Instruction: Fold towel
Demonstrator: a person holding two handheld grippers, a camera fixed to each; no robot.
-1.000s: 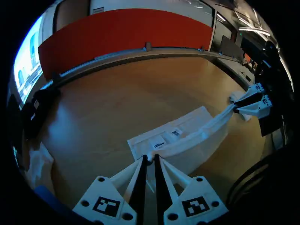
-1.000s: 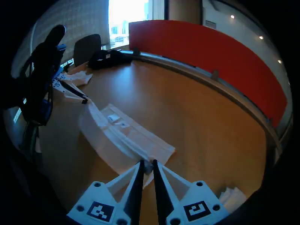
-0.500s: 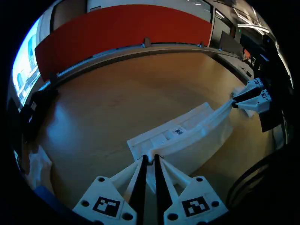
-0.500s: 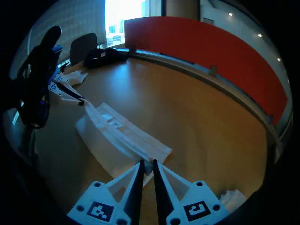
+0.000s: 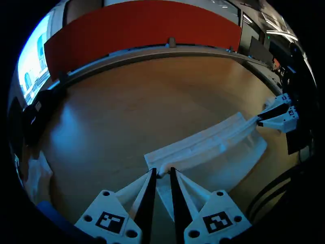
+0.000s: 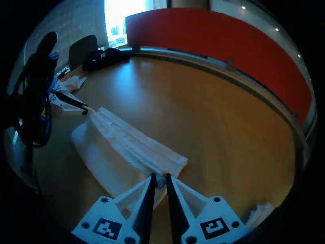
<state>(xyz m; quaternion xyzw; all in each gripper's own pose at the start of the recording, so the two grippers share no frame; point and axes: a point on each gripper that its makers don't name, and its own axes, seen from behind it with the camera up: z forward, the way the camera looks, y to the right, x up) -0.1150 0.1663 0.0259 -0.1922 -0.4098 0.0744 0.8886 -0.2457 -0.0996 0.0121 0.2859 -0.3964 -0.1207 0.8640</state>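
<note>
The left gripper [image 5: 162,171] had two long fingers [image 5: 136,191] of white plastic, braced with open triangular struts, lined black on their facing sides and narrowing to slim tips. Each finger grew from a white block at six o'clock that bore a square black-and-white marker [image 5: 110,222] with small round holes [image 5: 87,218] near its corners. The right gripper [image 6: 160,177] was built alike, with white struts, black inner faces and a marker on each block. At nine o'clock in the right gripper view, the person wore dark clothing [image 6: 30,81], its details lost in shadow, with a blue patch against it.
</note>
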